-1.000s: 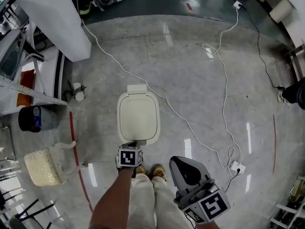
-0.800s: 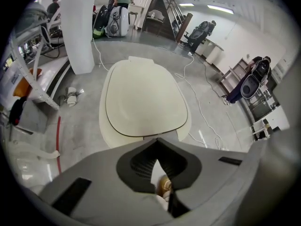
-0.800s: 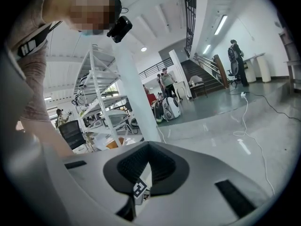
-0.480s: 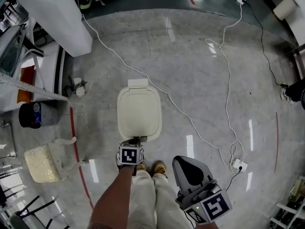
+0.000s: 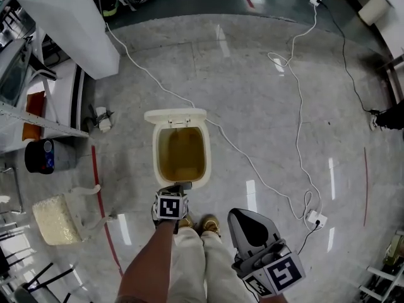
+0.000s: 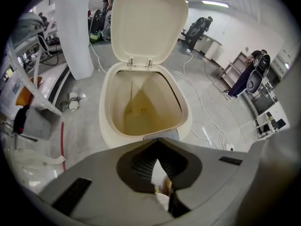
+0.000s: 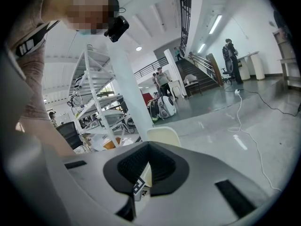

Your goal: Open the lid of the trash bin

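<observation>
- The trash bin [image 5: 181, 183] is seen just ahead of the left tongs [image 5: 180, 187] — its lid [image 5: 175, 115] is raised at the far side.
- The left tongs and the right tongs [image 5: 238, 213] are pressed together, with nothing pinched.

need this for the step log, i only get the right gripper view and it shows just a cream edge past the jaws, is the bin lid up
Observer: Yes. In the left gripper view the lid stands upright at the back of the bin.
Operator: anything inside
Observer: The head view looks straight down into it: a yellowish inside, and no loose item that I can make out.
Operator: where's the left gripper
Observer: The left gripper is at the bin's front edge, jaws together with nothing between them.
</observation>
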`<state>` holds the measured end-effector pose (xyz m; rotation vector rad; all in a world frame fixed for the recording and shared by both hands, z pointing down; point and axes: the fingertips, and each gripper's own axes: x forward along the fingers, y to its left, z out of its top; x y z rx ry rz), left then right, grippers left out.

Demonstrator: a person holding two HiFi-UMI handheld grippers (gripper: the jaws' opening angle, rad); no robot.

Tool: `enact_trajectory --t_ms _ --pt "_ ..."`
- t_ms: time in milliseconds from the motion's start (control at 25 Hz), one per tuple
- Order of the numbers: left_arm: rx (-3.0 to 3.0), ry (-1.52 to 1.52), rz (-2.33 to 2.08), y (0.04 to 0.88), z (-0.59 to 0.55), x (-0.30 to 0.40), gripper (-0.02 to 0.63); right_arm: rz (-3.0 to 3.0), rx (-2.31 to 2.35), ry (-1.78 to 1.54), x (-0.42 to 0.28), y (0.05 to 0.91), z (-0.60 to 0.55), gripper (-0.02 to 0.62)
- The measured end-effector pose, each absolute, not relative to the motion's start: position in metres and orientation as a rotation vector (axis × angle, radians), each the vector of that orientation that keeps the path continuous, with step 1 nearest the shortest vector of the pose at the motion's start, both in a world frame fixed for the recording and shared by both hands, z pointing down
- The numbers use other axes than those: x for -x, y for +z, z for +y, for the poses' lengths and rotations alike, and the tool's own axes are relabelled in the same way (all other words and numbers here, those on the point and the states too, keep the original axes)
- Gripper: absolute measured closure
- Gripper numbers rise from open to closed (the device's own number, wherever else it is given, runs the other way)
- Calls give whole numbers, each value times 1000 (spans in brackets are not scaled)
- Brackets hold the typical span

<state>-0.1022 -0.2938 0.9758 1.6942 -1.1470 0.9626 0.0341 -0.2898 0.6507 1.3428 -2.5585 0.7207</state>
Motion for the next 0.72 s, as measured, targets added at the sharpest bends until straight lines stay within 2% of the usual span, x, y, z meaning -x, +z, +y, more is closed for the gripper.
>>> enact_trajectory --t_ms 400,720 --pt "-1642 933 -1159 932 -305 107 614 -2586 -1351 699 -34 616 -293 563" --pt "-1697 803 -1184 814 -327 105 614 -2607 -1317 681 -37 548 -281 563"
